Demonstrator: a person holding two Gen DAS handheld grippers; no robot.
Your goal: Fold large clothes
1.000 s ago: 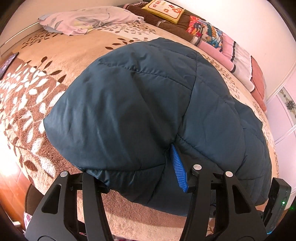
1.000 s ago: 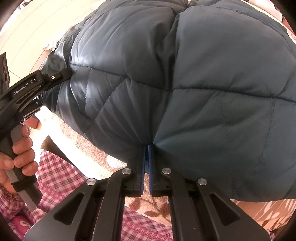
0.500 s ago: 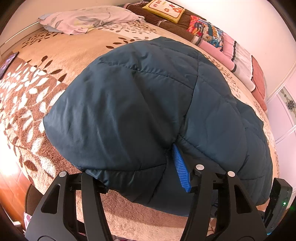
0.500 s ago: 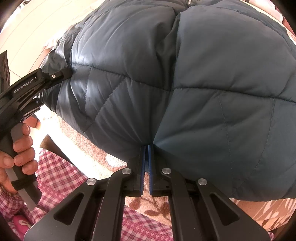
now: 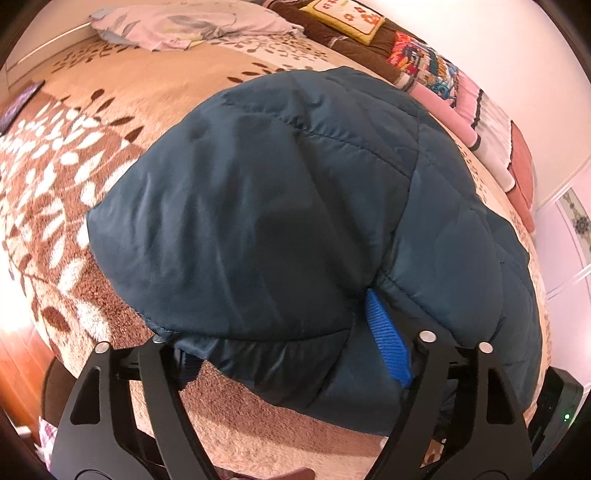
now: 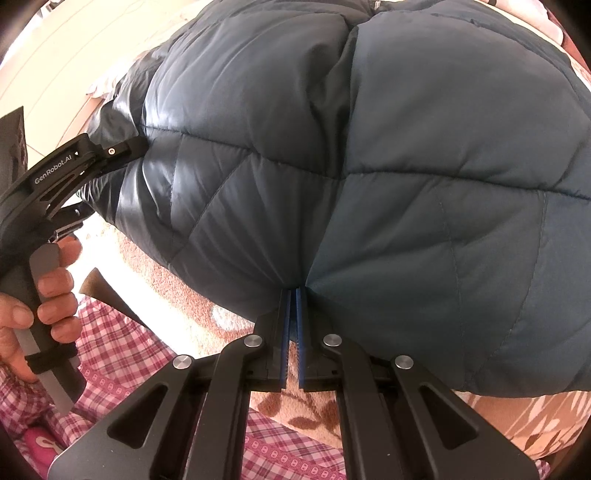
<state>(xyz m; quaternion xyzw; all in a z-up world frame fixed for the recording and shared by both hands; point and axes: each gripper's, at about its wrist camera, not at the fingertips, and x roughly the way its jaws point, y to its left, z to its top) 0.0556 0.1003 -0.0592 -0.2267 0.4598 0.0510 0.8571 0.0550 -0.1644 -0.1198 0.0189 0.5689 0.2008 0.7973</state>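
Observation:
A dark teal quilted puffer jacket [image 5: 280, 206] lies bunched on the leaf-patterned bed cover [image 5: 55, 177]. My left gripper [image 5: 280, 332] has wide-apart jaws with the jacket's near edge draped between them; one blue pad [image 5: 388, 339] shows, the other finger is under fabric. In the right wrist view the jacket [image 6: 406, 166] fills the frame. My right gripper [image 6: 291, 295] is shut on the jacket's near hem. The left gripper [image 6: 122, 151] also shows there at the jacket's left edge, held by a hand.
A light pillow [image 5: 192, 26] lies at the head of the bed. Folded blankets and cushions [image 5: 436, 77] line the far right side by the wall. The person's checked trousers [image 6: 122, 354] are below the bed edge. A dark tablet [image 5: 20, 103] lies at the far left.
The jacket's near edge has lifted slightly and puffed up toward the left camera. The right gripper keeps its pinch on the hem without moving.

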